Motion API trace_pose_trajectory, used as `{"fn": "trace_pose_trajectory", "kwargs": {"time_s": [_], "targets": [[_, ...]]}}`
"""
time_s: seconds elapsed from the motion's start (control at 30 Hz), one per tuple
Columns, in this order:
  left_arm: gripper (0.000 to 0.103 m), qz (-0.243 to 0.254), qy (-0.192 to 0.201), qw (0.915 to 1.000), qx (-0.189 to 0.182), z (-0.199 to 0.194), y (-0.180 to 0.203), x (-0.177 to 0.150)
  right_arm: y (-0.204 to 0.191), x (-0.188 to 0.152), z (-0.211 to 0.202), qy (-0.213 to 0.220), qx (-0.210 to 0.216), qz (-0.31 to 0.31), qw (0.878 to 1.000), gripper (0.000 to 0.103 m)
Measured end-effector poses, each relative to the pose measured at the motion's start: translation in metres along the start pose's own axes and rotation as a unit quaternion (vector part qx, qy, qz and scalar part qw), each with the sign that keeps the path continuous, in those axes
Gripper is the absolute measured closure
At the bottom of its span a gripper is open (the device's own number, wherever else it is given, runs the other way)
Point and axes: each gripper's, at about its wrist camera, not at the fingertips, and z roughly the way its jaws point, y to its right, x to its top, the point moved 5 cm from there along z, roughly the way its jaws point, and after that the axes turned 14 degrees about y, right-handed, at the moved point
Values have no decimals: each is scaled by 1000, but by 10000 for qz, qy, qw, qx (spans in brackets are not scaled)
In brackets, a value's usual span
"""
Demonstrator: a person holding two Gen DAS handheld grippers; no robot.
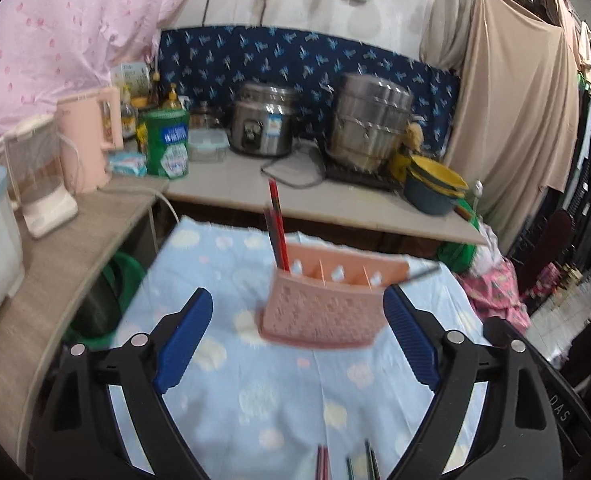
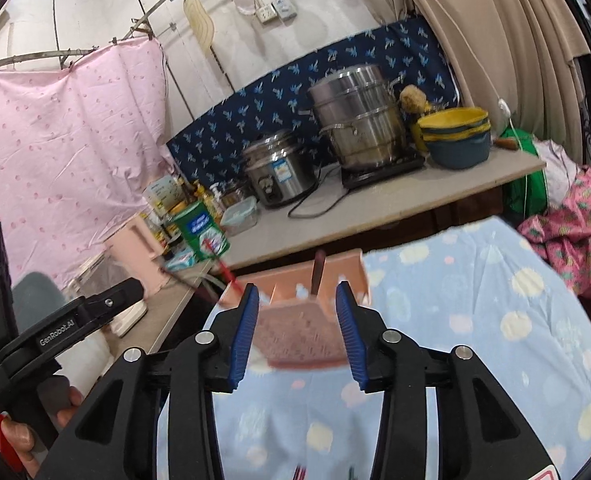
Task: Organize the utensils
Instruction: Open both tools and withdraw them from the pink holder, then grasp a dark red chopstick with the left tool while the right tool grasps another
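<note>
Pink plastic forms the utensil holder [image 1: 327, 308], which stands on the blue cloud-print cloth [image 1: 279, 400] in the left wrist view, just ahead of the left gripper [image 1: 297, 308]. That gripper's blue-padded fingers [image 1: 183, 340] are spread wide with nothing between them but the cloth. Red and dark chopsticks [image 1: 277, 228] stand upright in the holder's leftmost compartment; a dark utensil tip [image 1: 425, 272] pokes out at its right end, blurred. More chopstick ends [image 1: 323, 462] lie on the cloth at the bottom edge. Behind, on the counter [image 1: 255, 184], sit a steel rice cooker [image 1: 263, 120] and a stacked steamer pot [image 1: 371, 124].

In the right wrist view, the right gripper [image 2: 297, 328] hovers close over the same holder [image 2: 303, 320], its fingers [image 2: 243, 336] parted and empty. A dark handle [image 2: 318, 276] stands in the holder, and a red chopstick [image 2: 225, 266] leans out to the left.
</note>
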Motion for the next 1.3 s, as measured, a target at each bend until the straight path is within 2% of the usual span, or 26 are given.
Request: {"fn": "trace_pose_trajectory", "kwargs": {"time_s": [0.13,0.37,0.53,0.7,0.9,1.3], "targets": [[20,66,-394,9992,-45,-24,1,-42,-1,-40,-34,-419,57,74,9991,63],[20,146,-944,9954,-48,-68,-1,-123,14,-104,-93,-918,-188,90,9956,63],[20,132,-1159,9931,-75,-100,0,-164,27,-136,-127,-1153,-417,-1,9925,63],[20,321,-1276,9913,-31,-130,2,-201,32,-173,-159,-1380,-600,-403,9878,63],[20,522,-1397,9888,111,-148,0,-236,26,-210,-185,-1547,-733,-1037,9798,63],[20,702,-1498,9861,171,-163,-4,-268,34,-244,-195,-1831,-809,-1044,9742,64]]}}
